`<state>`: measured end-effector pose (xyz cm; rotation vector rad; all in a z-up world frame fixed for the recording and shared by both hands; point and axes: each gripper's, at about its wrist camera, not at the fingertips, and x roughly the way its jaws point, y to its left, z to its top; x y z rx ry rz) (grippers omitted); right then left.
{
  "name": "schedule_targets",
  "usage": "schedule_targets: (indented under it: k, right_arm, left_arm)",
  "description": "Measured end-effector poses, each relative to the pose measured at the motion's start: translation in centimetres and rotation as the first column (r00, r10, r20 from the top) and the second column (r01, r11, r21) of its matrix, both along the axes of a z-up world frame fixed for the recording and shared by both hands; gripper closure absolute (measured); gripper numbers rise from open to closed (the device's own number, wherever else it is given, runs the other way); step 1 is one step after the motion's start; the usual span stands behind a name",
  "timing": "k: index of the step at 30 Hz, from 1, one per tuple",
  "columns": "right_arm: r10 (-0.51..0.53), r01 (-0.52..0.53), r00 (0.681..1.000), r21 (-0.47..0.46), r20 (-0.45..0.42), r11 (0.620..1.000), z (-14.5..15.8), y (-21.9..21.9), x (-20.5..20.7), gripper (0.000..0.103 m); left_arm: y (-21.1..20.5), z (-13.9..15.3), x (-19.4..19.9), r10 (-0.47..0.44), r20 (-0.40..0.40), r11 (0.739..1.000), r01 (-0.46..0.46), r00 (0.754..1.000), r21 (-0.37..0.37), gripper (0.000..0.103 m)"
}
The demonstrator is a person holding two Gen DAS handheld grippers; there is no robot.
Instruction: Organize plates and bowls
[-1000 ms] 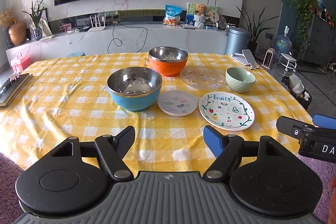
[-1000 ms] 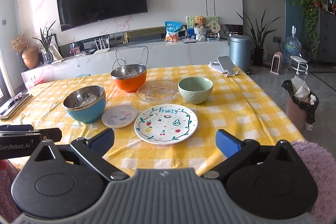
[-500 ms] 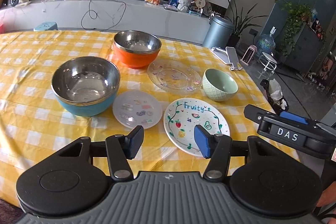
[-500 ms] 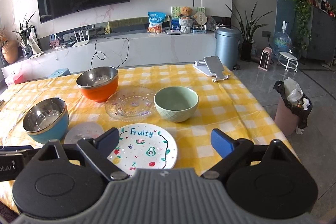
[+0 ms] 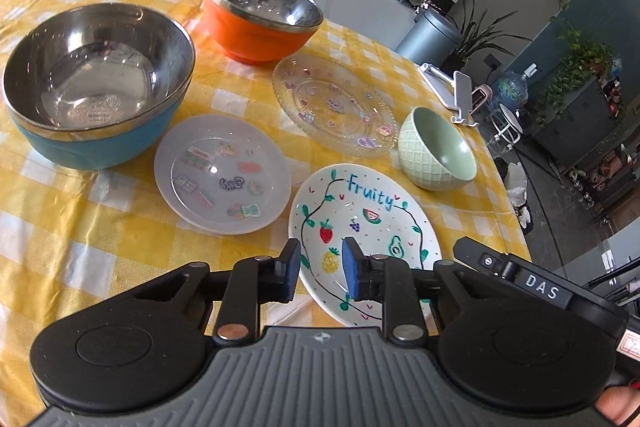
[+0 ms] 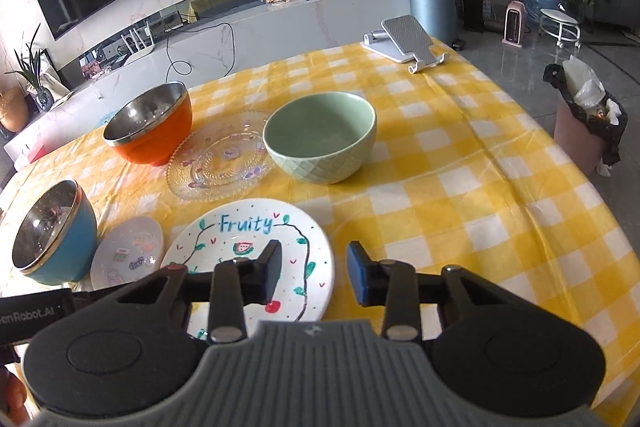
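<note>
1. "fruity" plate (image 5: 372,211): near edge at 6 o'clock hidden behind the left gripper (image 5: 320,269).
2. blue bowl (image 6: 56,239): clipped by the right wrist view's 9 o'clock edge.
3. stickered plate (image 6: 128,251): near rim covered.

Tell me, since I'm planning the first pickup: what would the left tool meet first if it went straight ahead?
Most likely the white "Fruity" plate: the left tool, its jaws closing with nothing between them, points down at that plate's near part. Depth is unclear, so contact could be at the rim.
</note>
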<state>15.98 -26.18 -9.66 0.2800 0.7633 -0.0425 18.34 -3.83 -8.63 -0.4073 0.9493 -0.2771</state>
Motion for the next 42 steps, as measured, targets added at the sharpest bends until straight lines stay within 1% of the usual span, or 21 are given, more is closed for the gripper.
schedule_targets:
  k: [1,3,6,10,14,21,22,23,24,26,28,35,39,42]
  right_arm:
    - [-0.009,0.009,1.000,0.007,-0.007,1.000,-0.3,-0.3,0.3,0.078]
    - [-0.030,0.031,0.999,0.037,-0.030,0.999,-0.9,-0.6,0.9,0.080]
    - [-0.049,0.056,0.997,0.121,-0.064,0.991,-1.9,-1.6,1.8,0.081]
    - [-0.067,0.076,0.994,0.120,-0.081,0.990,-2.7,-1.8,2.2,0.083]
    - [-0.077,0.094,0.992,0.174,-0.100,0.980,-3.5,-2.3,2.5,0.086]
    - [-0.081,0.096,0.993,0.191,-0.087,0.977,-3.8,-2.2,2.9,0.086]
    - [-0.080,0.095,0.993,0.193,-0.085,0.977,-3.9,-2.2,2.9,0.087]
    - [-0.076,0.092,0.993,0.202,-0.086,0.975,-3.9,-2.2,2.9,0.090]
    - [-0.077,0.093,0.993,0.204,-0.086,0.975,-4.0,-2.1,2.9,0.090]
    - [-0.081,0.097,0.993,0.204,-0.084,0.974,-4.0,-2.1,2.9,0.091]
    - [-0.086,0.101,0.993,0.206,-0.084,0.973,-4.0,-2.2,2.9,0.092]
    - [-0.096,0.112,0.992,0.238,-0.079,0.965,-3.7,-2.7,2.3,0.095]
    - [-0.094,0.118,0.991,0.292,-0.093,0.949,-3.8,-3.3,1.8,0.095]
    - [-0.087,0.108,0.993,0.311,-0.082,0.944,-3.4,-3.2,1.2,0.096]
  left_arm:
    - [0.1,-0.4,0.2,0.009,-0.004,1.000,-0.009,1.000,-0.009,0.076]
    - [0.2,-0.9,0.5,0.020,-0.007,0.999,-0.020,1.000,-0.026,0.076]
    - [0.3,-1.5,0.7,0.025,-0.009,0.999,-0.025,1.000,-0.036,0.076]
    - [0.3,-2.0,1.1,0.016,-0.016,0.999,-0.016,1.000,-0.038,0.076]
    - [0.0,-2.1,1.4,0.002,0.001,1.000,-0.002,1.000,-0.029,0.076]
    - [-0.2,-2.4,1.9,-0.009,0.019,1.000,0.009,1.000,-0.008,0.076]
    - [-0.2,-2.4,1.9,-0.008,0.020,1.000,0.009,1.000,-0.011,0.076]
    - [-0.1,-2.4,1.9,-0.010,0.020,1.000,0.010,1.000,-0.012,0.080]
    - [-0.1,-2.4,2.0,-0.011,0.022,1.000,0.011,1.000,-0.007,0.082]
    - [-0.2,-2.5,2.0,-0.014,0.026,1.000,0.013,1.000,0.011,0.090]
    - [-0.1,-2.5,2.0,-0.014,0.028,1.000,0.014,1.000,0.014,0.092]
    - [-0.2,-1.6,1.5,-0.021,0.048,0.999,0.019,0.999,0.030,0.092]
    - [-0.1,-0.6,0.8,-0.022,0.068,0.999,0.019,0.997,0.044,0.092]
    - [0.2,0.2,-0.1,-0.017,0.077,0.999,0.014,0.997,0.047,0.092]
